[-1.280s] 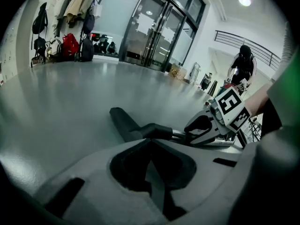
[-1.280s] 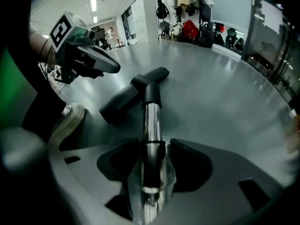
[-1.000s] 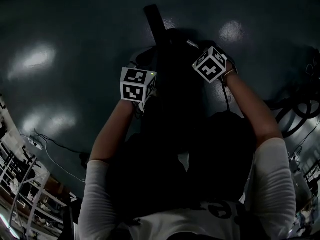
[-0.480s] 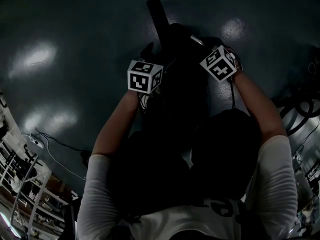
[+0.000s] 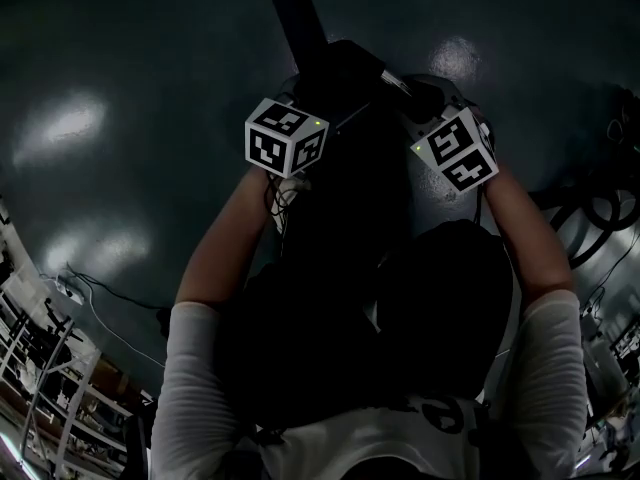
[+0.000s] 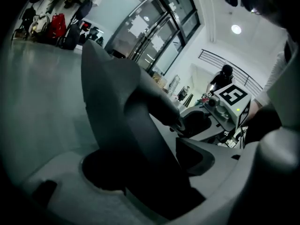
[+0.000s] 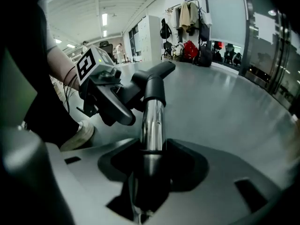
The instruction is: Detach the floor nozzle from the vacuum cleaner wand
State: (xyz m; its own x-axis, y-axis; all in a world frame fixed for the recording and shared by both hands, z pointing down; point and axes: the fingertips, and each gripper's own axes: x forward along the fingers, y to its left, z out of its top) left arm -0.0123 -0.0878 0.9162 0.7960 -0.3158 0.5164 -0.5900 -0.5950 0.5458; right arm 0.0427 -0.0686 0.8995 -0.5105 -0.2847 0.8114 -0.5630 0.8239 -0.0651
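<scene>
1. The floor nozzle [image 7: 159,71] sits at the far end of the wand [image 7: 151,121], out ahead of both grippers and above the glossy grey floor [image 7: 225,102]. It looks attached at the black collar [image 7: 154,90].
2. The right gripper [image 7: 150,172] is clamped on the wand, with the chrome tube seated in the groove between its jaws.
3. The left gripper [image 6: 154,172] has just swung its jaws wide and eased them back a touch. The nozzle's dark neck [image 6: 154,139] runs between them, but I see no pad bearing on it, so that gripper holds nothing yet.
4. Handling, as I judge it:
   - The wand is a stiff, polished metal tube and probably slippery, so a straight pull could slide it through the clamp.
   - The nozzle is rigid plastic, fairly light but broad, so it will lever about.
   - The best hold is on the neck just beyond the collar.
   - The joint may let go suddenly.
5. Hard to make out:
   - The head view is very dark and the joint is lost in shadow.
   - No release catch shows anywhere.
   - The left gripper view is crowded by the blurred nozzle body.
   - I cannot tell whether the nozzle touches the floor.
</scene>
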